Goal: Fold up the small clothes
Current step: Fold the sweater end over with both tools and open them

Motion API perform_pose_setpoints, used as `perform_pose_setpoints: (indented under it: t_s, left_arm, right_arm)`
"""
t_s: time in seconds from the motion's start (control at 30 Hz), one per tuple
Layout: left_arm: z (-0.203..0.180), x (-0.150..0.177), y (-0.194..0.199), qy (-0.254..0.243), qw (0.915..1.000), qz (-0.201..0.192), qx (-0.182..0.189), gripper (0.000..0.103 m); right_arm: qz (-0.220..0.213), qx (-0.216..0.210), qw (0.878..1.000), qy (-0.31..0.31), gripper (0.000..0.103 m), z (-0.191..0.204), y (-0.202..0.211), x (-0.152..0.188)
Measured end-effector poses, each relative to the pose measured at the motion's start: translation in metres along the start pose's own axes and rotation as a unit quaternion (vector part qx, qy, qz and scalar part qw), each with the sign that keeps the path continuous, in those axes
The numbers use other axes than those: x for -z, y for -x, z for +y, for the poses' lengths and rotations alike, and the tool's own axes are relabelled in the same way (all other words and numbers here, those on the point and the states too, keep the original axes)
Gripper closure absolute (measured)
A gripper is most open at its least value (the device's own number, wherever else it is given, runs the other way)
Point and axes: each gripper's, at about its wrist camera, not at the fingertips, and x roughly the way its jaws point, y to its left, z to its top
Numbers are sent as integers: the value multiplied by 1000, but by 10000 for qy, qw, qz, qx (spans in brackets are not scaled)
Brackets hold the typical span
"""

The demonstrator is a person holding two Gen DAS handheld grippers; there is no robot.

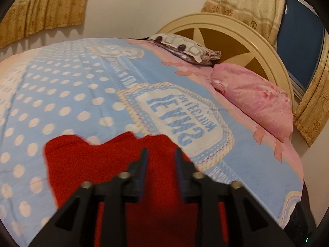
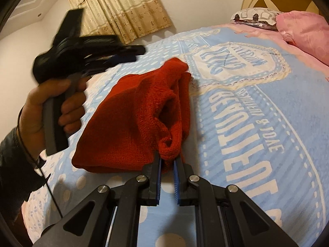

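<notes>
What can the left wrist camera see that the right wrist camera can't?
Only the left wrist camera shows the dark window beside the headboard and the left gripper from behind, open above the red sweater. Only the right wrist camera shows the hand holding that gripper, and the right gripper shut on the sweater's edge. Both show the sweater, the blue dotted bedspread, the pink pillow and the curtains.
</notes>
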Motion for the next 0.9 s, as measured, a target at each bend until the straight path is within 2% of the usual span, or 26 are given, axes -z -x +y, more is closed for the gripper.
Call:
perform_pose_setpoints:
  t_s: [0.03, 0.1, 0.17, 0.23, 0.27, 0.33, 0.4, 0.47, 0.5, 0.57, 0.63, 0.67, 0.73, 0.77, 0.83, 0.9]
  left_arm:
    - [4, 4, 7, 15, 10000, -41, -60, 50]
    - [13, 16, 25, 19, 9996, -193, -180, 41]
    - [21, 31, 42, 1, 9988, -309, -377, 33]
    - [29, 49, 54, 29, 9976, -370, -577, 26]
    - [34, 61, 58, 72, 9969, -366, -688, 26]
    - [38, 79, 62, 131, 9963, -338, -781, 26]
    - [39, 95, 64, 88, 9953, -336, -907, 26]
    - [38, 107, 61, 45, 9948, -332, -960, 26]
    - [39, 110, 59, 39, 9950, -317, -948, 25]
    - [39, 114, 58, 74, 9954, -385, -874, 25]
    - [41, 117, 59, 147, 9958, -459, -777, 20]
    - [42, 120, 58, 192, 9960, -496, -724, 18]
    - [43, 125, 57, 251, 9958, -496, -725, 15]
    - [42, 126, 60, 250, 9957, -538, -713, 15]
    - [41, 127, 63, 216, 9953, -599, -723, 2]
    - [41, 129, 60, 236, 9954, -530, -766, 0]
  right_arm:
    - [4, -27, 10000, -22, 93, 0, 0, 0]
    - [6, -114, 9999, -57, 93, -1, 1, -1]
    - [-40, -120, 9998, -123, 81, -3, 5, -1]
    - [-170, -41, 9996, -231, 46, -6, 11, -2]
    - [-338, -69, 9988, -361, 42, -10, 18, -3]
    - [-656, 47, 9973, -333, 42, -8, 31, -8]
    - [-873, 225, 9959, -21, 42, 4, 39, -14]
    - [-755, 83, 9970, 159, 42, 16, 36, -21]
    - [-647, 48, 9977, 207, 43, 21, 33, -25]
    - [-509, -39, 9984, 259, 50, 31, 24, -35]
    - [-391, -24, 9990, 218, 67, 33, 12, -44]
    - [-198, 52, 9997, 164, 72, 31, -1, -51]
    - [95, 20, 9999, -29, 93, 23, -17, -54]
    - [145, 13, 9999, -86, 94, 20, -20, -55]
    - [45, 290, 9996, 1, 96, 17, -14, -55]
    - [105, 420, 9991, -29, 96, 10, -16, -51]
